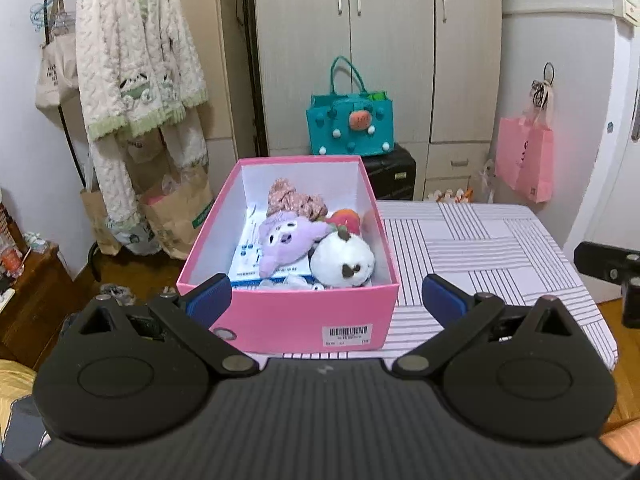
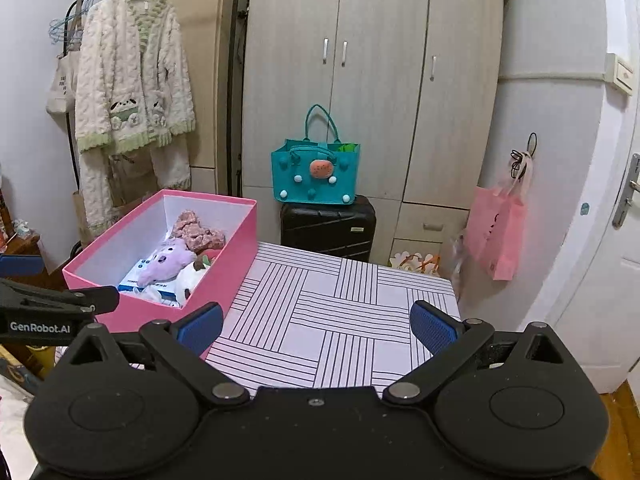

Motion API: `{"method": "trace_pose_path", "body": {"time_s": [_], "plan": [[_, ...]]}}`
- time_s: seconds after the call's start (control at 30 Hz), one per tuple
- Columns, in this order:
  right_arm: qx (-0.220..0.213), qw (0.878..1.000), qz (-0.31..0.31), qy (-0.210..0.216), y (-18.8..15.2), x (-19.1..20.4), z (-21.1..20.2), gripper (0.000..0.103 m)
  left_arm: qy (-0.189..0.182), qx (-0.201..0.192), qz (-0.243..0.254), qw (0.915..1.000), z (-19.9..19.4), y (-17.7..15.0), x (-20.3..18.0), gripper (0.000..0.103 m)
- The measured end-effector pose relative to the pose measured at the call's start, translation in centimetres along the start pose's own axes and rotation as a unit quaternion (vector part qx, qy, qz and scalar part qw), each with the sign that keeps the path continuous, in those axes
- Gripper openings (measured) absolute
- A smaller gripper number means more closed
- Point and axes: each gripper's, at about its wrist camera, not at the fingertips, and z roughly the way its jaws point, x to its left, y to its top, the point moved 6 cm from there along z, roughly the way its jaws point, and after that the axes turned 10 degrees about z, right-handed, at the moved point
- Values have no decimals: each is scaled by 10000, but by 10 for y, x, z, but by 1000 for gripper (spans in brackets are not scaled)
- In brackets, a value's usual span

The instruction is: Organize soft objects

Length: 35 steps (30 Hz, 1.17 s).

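While both claws hang wide apart and empty, the sorting looks close to done, judging by how things lie. The left gripper (image 1: pixel 326 298) has its blue pads (image 1: pixel 210 298) spread to full width, holding nothing; it hovers at the near end of the pink box (image 1: pixel 296 316), and whether the left pad brushes the box's near corner cannot be told. The right gripper (image 2: pixel 316 326) is just as wide, gripping nothing, poised above the striped tabletop (image 2: pixel 340 320) with its left pad near the box wall.

Inside the box lie the soft things: a purple plush (image 1: pixel 286 242) on top of a blue-and-white packet (image 1: pixel 246 262), a white round plush (image 1: pixel 342 260) just beside it toward the near right corner, a pink scrunchie-like fabric piece (image 1: pixel 294 200) toward the far end, and something orange-red (image 1: pixel 346 218) tucked by the right wall. The tabletop beside the box shows no loose soft item in either view.

If anything remains, the next move calls for finding a stray piece outside these views, or pressing the plushes down so they sit below the rim; a soft plush will give under the pads, so a shallow pinch should do.

Beyond, a teal felt bag (image 2: pixel 316 174) rests on a black suitcase (image 2: pixel 328 226) before the wardrobe.
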Motion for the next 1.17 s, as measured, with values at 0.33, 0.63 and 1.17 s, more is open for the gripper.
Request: {"method": "trace_pose_path", "body": {"time_s": [0.33, 0.63, 1.17], "plan": [[9, 9997, 149, -173, -10, -7, 0, 101, 16, -169, 71, 9998, -3, -4, -4, 103], [14, 9996, 195, -226, -12, -9, -3, 101, 30, -122, 121, 9998, -2, -6, -3, 103], [116, 9991, 271, -295, -13, -13, 4, 101, 45, -28, 177, 9998, 4, -9, -3, 103]]}}
